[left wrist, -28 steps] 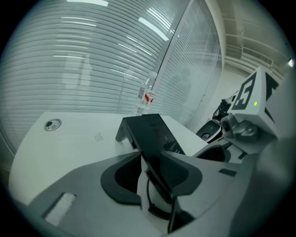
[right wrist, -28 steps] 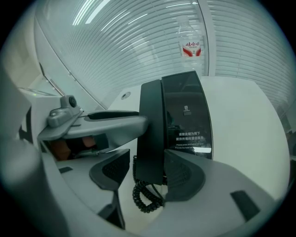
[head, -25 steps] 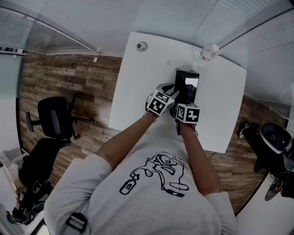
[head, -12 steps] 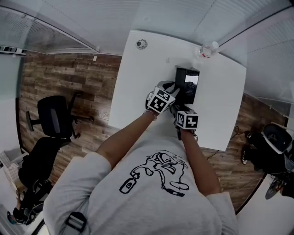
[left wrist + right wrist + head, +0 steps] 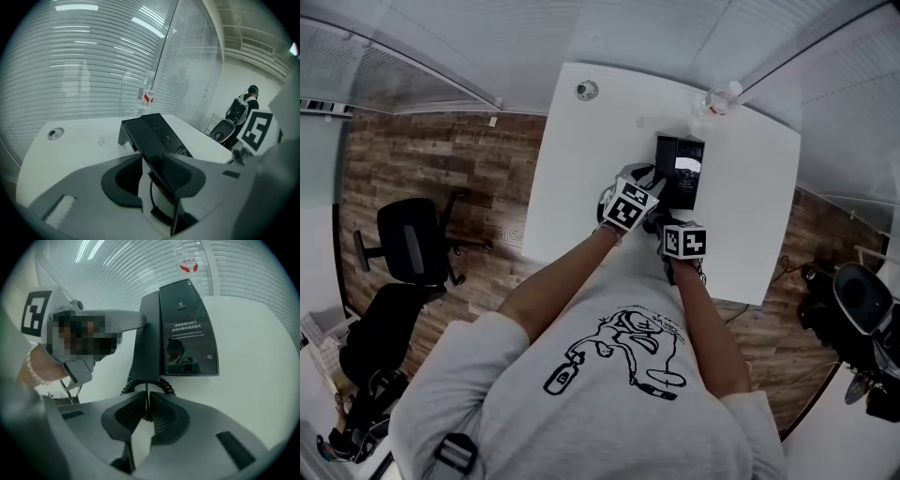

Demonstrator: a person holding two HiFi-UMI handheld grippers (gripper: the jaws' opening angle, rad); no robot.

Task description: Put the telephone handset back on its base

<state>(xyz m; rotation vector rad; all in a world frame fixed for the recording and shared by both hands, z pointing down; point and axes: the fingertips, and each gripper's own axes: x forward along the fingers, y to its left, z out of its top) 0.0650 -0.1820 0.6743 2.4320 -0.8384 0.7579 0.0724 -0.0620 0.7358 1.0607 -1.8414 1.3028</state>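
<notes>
The black telephone base [image 5: 684, 173] [image 5: 187, 329] stands on the white table [image 5: 581, 169]. The black handset [image 5: 145, 136] [image 5: 143, 343] lies along the base's left side. My left gripper [image 5: 654, 192] [image 5: 161, 173] is shut on the handset's near part. My right gripper [image 5: 675, 225] [image 5: 146, 411] sits just in front of the base. Its jaws are shut on the thin telephone cord [image 5: 146, 397], right behind the coiled stretch [image 5: 164, 385] that lies at the handset's foot.
A clear water bottle [image 5: 717, 101] [image 5: 146, 96] stands at the table's far edge behind the base. A round grommet [image 5: 586, 90] sits in the far left corner. Slatted blinds line the wall behind. An office chair [image 5: 412, 244] stands on the wooden floor to the left.
My right gripper has drawn back a little from the base toward the table's near edge. The left gripper has stayed at the handset with hardly any shift.
</notes>
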